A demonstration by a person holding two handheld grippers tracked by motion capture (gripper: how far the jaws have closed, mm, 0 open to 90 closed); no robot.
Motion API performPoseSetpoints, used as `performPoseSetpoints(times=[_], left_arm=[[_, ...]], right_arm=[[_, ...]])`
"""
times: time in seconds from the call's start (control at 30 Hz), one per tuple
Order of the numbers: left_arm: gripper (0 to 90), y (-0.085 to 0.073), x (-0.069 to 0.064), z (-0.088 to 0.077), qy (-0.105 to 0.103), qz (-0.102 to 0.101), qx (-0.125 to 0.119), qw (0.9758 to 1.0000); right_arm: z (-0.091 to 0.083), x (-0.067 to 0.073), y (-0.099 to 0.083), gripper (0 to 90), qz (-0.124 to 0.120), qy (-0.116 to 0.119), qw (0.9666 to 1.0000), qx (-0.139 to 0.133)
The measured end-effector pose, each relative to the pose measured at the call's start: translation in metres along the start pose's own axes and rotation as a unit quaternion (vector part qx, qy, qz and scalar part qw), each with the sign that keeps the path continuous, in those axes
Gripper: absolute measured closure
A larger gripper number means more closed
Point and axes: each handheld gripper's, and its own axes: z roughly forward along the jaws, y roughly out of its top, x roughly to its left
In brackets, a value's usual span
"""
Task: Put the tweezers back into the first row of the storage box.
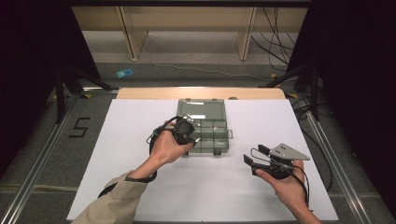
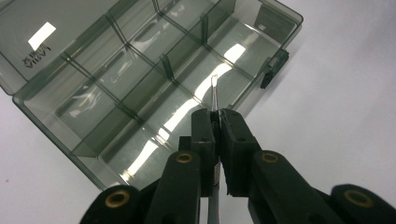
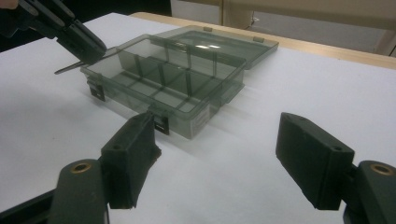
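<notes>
Printed on the lid (image 2: 42,44) of the organiser box (image 1: 204,126): a white label and a short word in capitals, seen upside down in the left gripper view, too blurred to read with certainty. Painted on the grey floor left of the table: a black "5" (image 1: 80,127).

Box: translucent smoky-green plastic, rectangular, glossy, lid thrown back flat toward the far edge, base cut into compartments by thin upright dividers (image 2: 167,67), two dark latches (image 3: 97,88) on the near wall. Set on a white matte sheet (image 1: 140,186) over a pale wooden table (image 1: 140,94), toward the far middle.

Left gripper (image 1: 186,129): black blocky jaws pressed nearly together, pinching a thin, flat, translucent divider strip (image 2: 214,95) edge-on; strip poking up past the pads over the box's near compartments, beside a latch; in the right gripper view, strip (image 3: 70,68) jutting out just off the box's near-left corner. Whether touching the box, cannot tell.

Right gripper (image 1: 259,157): jaws spread wide, nothing between the pads, held over the bare sheet well right of the box, grey three-cornered plate (image 1: 288,151) on top.

Around: tan sleeve (image 1: 114,203) at the bottom, black curtains at both sides, cables (image 1: 275,46) on the floor behind, a small blue thing (image 1: 124,73) on the floor, wooden frame legs (image 1: 133,37) beyond.
</notes>
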Motion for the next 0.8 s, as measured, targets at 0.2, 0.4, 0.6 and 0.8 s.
performPoseSetpoints(times=[0.2, 0.4, 0.6, 0.8], left_arm=[[84.0, 0.006, 0.005, 0.002, 0.000, 0.006, -0.004, 1.0000], [84.0, 0.011, 0.009, 0.002, 0.003, 0.008, -0.005, 1.0000], [84.0, 0.014, 0.011, 0.003, 0.006, 0.009, -0.005, 0.9999], [84.0, 0.017, 0.014, 0.004, 0.008, 0.007, -0.009, 0.9999]], right_arm=[[0.001, 0.000, 0.000, 29.4, -0.003, -0.001, 1.0000, -0.004], [0.001, 0.000, 0.000, 29.1, -0.005, -0.002, 1.0000, -0.006], [-0.002, 0.001, 0.001, 27.5, -0.004, -0.001, 1.0000, 0.000], [0.001, 0.002, 0.001, 22.9, 0.001, 0.006, 0.9999, -0.011]])
